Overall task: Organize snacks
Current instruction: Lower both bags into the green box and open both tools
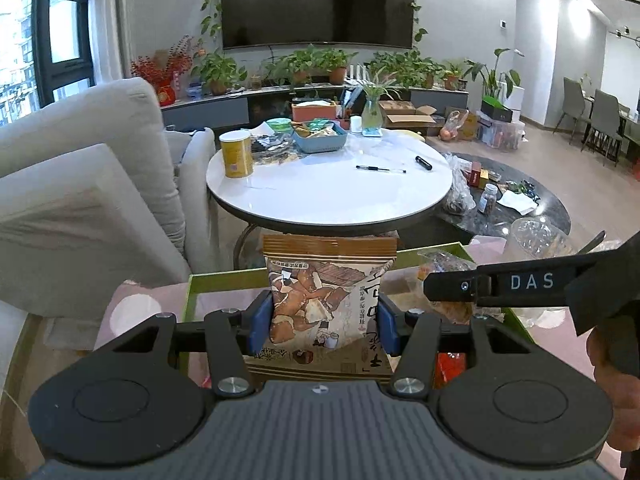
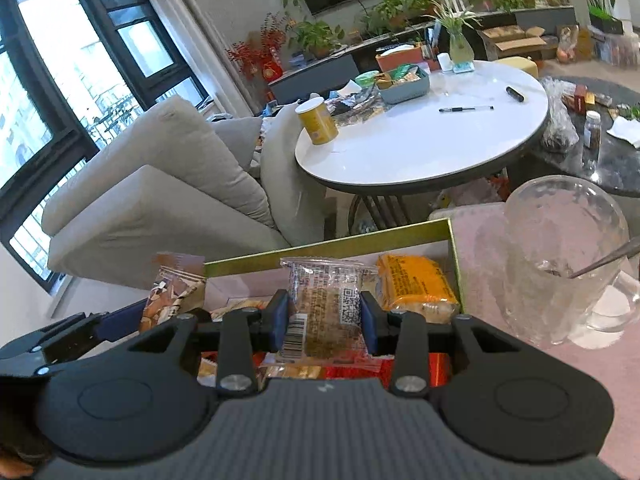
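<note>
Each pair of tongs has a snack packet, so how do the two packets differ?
The brown packet in the left tongs is opaque, printed with pictures and large characters. The clear packet in the right tongs is see-through, showing a brown snack, a barcode and a square code. Both are sealed, upright, pinched between blue pads.

Brown printed snack bag [image 1: 326, 300] upright at lower centre, pinched at both sides, clear-wrapped bar [image 2: 324, 312] with barcode upright at lower centre, orange packet [image 2: 416, 284] lying right, perhaps inside green-rimmed tray [image 2: 328, 248]
</note>
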`<state>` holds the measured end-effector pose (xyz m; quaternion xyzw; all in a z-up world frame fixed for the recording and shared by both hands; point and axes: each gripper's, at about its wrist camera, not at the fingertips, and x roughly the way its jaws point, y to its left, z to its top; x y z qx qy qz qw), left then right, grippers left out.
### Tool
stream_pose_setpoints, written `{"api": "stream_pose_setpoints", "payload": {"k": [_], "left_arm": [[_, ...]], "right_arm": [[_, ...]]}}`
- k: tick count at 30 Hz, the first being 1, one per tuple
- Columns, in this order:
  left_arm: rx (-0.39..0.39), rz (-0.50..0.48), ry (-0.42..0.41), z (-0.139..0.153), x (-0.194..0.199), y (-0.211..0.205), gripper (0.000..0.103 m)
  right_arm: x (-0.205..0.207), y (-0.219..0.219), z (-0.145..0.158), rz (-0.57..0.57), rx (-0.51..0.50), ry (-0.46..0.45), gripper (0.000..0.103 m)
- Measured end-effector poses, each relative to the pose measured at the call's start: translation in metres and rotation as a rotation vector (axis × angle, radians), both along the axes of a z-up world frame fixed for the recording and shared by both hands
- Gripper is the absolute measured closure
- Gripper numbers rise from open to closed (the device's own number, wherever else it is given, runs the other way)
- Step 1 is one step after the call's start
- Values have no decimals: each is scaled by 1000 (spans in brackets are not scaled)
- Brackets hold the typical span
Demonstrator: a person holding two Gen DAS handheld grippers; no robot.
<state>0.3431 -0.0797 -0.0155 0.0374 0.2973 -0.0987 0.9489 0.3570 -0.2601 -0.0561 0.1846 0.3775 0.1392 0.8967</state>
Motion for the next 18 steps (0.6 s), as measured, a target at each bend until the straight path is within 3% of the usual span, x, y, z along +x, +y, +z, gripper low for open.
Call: {"api": "stream_pose_setpoints", "payload": {"k": [18], "left_arm": [[-46, -5, 67, -23, 36, -10, 53]], "right_arm": [[17, -9, -3, -44, 65, 10, 60]]}}
